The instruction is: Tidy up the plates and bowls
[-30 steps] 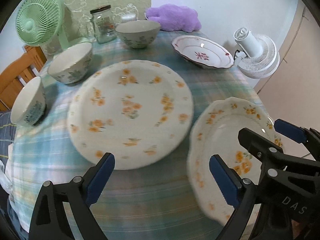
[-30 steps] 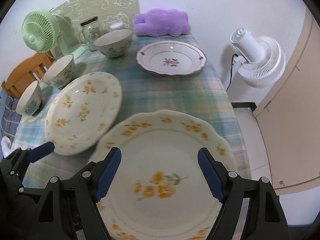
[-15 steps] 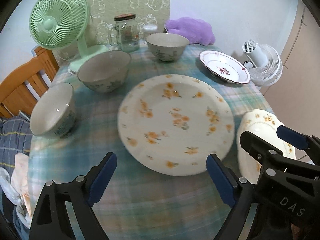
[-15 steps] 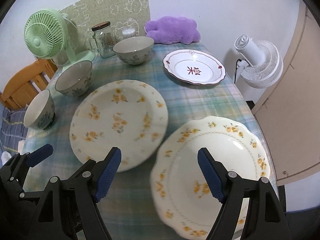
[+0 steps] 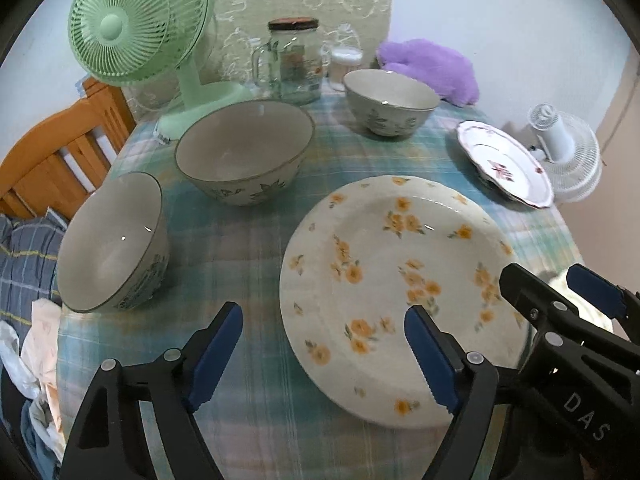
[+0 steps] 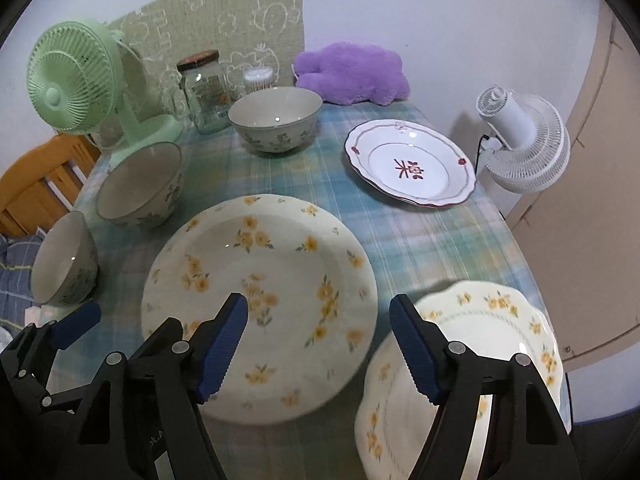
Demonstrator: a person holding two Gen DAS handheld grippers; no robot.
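Large round cream plate with orange flowers point(image 5: 400, 280) ahead of both grippers, left gripper point(image 5: 322, 356) and right gripper point(image 6: 318, 350) jaws apart and empty, just been narrowing.

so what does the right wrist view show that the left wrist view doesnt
Right wrist only: nearly the whole scalloped yellow-flower plate at the table's near right edge; the left view catches just a sliver. Left wrist only: more of the striped cloth beside the table. Both: the large flowered plate, three bowls, the red-rimmed plate, and both grippers open, holding nothing.
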